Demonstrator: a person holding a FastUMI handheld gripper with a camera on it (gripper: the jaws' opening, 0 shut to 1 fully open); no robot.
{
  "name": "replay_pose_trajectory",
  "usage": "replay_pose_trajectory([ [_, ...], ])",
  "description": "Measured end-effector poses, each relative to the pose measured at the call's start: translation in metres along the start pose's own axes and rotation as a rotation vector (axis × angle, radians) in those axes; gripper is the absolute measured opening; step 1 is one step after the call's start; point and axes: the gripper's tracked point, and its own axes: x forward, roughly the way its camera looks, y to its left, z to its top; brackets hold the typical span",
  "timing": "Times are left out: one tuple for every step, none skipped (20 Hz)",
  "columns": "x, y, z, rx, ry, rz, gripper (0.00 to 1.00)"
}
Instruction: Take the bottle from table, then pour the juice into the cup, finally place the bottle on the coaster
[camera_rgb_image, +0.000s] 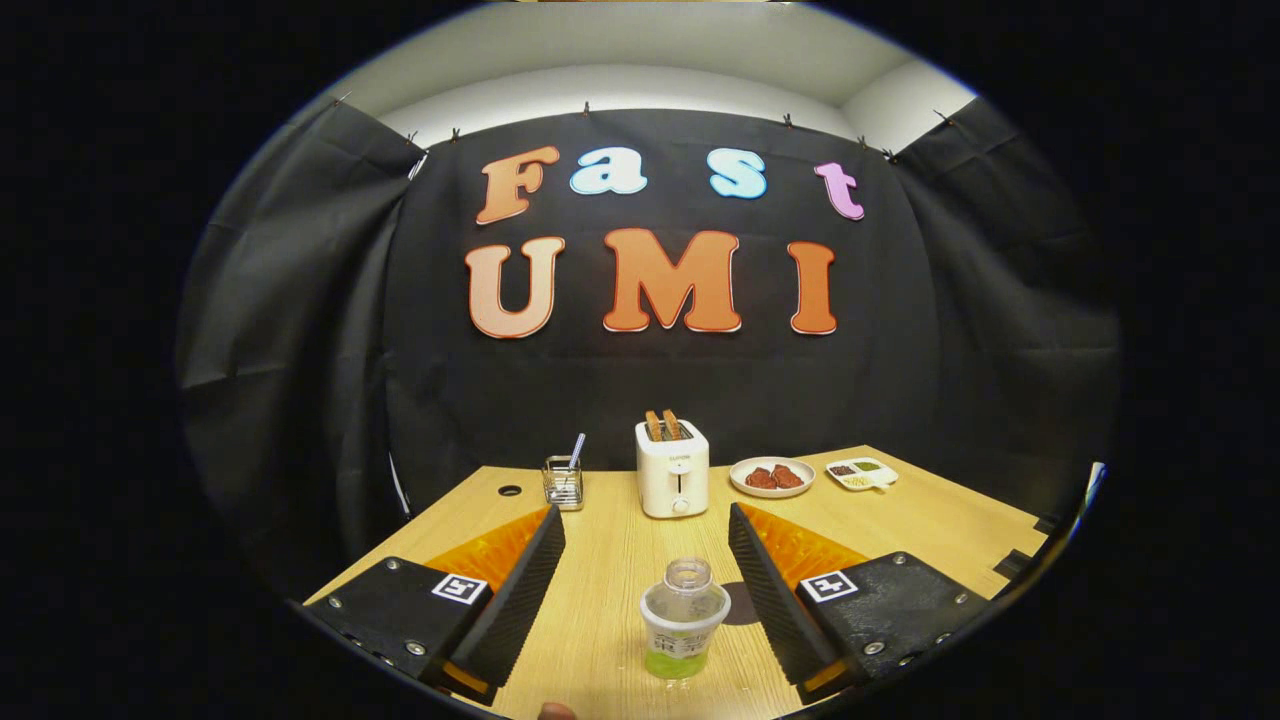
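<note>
1. Gripper (645, 535) is spread wide, gripping nothing.
2. Bottle (684, 620) stands uncapped on the table (620, 560) between the fingers; its label's too blurry to read.
3. Toaster (672, 468) logo's unreadable too.

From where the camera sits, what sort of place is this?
Probably a staged breakfast table in a demo booth: a white toaster holding toast, a round plate of food, and a clear uncapped juice bottle between the open gripper fingers.
</note>
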Motion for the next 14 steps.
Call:
replay_pose_trajectory([
  [0.003,-0.003,-0.003,-0.002,-0.002,-0.01,0.98],
  [0.006,-0.006,-0.009,0.0,0.004,-0.014,0.98],
  [0.009,-0.007,-0.015,0.006,0.015,-0.014,0.98],
  [0.012,-0.009,-0.023,0.012,0.029,-0.015,0.98],
  [0.015,-0.01,-0.031,0.015,0.046,-0.017,0.98],
  [0.017,-0.011,-0.038,0.015,0.061,-0.018,0.98],
  [0.019,-0.013,-0.043,0.014,0.074,-0.021,0.98],
  [0.021,-0.014,-0.049,0.012,0.087,-0.022,0.98],
  [0.024,-0.015,-0.056,0.011,0.099,-0.023,0.98],
  [0.026,-0.016,-0.063,0.009,0.11,-0.024,0.98],
  [0.028,-0.017,-0.069,0.006,0.124,-0.025,0.98],
  [0.03,-0.017,-0.076,0.004,0.136,-0.026,0.98],
  [0.033,-0.017,-0.082,0.002,0.151,-0.025,0.98],
  [0.035,-0.017,-0.088,-0.001,0.164,-0.024,0.98],
])
